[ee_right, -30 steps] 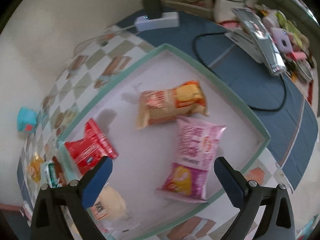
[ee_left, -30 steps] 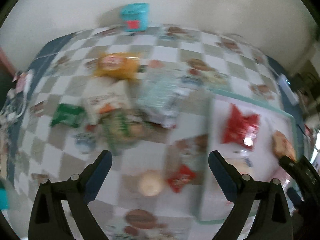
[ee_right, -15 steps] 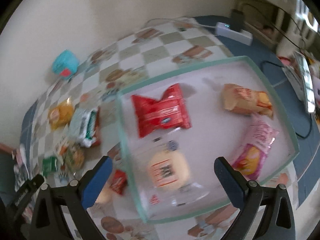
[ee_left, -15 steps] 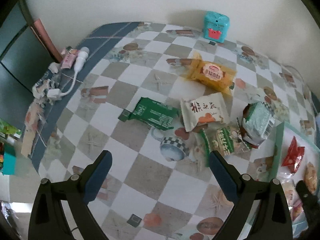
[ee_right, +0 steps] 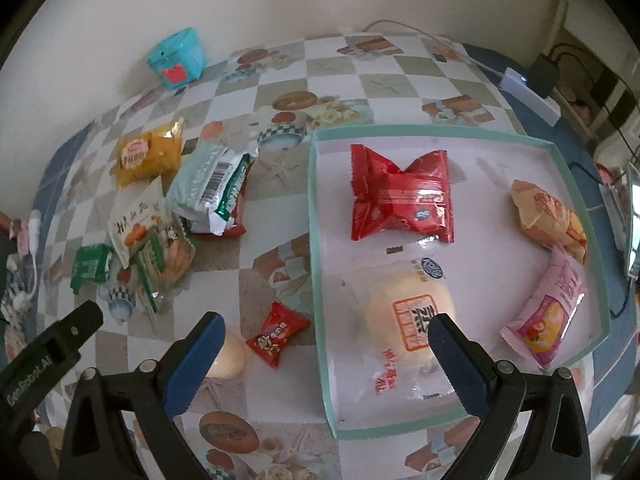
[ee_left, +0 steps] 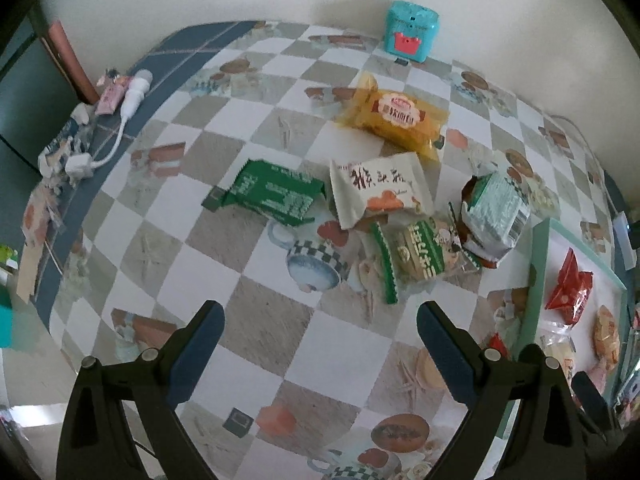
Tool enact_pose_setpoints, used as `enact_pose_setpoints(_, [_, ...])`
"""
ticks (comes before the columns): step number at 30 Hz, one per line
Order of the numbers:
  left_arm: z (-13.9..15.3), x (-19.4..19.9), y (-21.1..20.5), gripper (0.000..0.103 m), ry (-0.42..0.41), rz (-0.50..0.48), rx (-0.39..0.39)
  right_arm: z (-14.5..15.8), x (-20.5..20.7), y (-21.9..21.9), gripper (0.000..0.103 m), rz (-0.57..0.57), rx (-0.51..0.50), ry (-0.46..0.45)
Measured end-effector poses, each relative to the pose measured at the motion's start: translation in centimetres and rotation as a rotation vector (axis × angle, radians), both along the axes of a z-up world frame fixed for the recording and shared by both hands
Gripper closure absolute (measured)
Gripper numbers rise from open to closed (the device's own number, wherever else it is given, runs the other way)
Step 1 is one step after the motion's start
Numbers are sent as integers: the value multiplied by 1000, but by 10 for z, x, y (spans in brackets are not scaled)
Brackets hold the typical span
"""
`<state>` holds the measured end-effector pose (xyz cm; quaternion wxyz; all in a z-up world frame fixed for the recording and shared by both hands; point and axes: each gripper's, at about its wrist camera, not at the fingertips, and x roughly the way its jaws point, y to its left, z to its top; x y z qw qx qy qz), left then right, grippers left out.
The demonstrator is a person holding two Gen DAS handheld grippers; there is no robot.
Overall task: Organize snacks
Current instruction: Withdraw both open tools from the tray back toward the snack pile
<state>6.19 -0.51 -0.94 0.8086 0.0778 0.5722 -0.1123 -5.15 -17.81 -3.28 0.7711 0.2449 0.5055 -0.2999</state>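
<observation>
On the table's [ee_left: 280, 320] left half lie loose snacks: a green packet [ee_left: 276, 194], a white packet [ee_left: 380, 192], a yellow one [ee_left: 396, 118] farther back. Above bare checks near them, the left claw [ee_left: 318, 344] hangs wide, holding nothing. At right, the tray [ee_right: 316, 280] holds a red packet [ee_right: 402, 198]; the right claw [ee_right: 326, 354] gapes empty.

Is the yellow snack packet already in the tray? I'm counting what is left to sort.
No, the yellow snack packet lies on the checkered tablecloth near the other loose snacks, outside the green-rimmed tray.
</observation>
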Motion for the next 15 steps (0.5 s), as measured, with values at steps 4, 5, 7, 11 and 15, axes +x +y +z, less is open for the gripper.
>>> enact_pose_setpoints(4, [-8, -1, 4, 6, 40, 29, -15, -1, 3, -1, 0, -4, -27, 21])
enact_pose_setpoints(5, [-9, -1, 3, 6, 47, 28, -20, -2, 1, -3, 0, -14, -29, 30])
enact_pose_setpoints(7, [-11, -2, 0, 6, 61, 25, -29, -3, -3, -9, 0, -35, -26, 39])
enact_pose_setpoints(11, [-15, -8, -12, 6, 92, -13, -41, -1, -13, -23, 0, -96, -42, 43])
enact_pose_setpoints(15, [-22, -14, -27, 6, 137, -64, -54, 2, -24, -36, 0, -164, -45, 35])
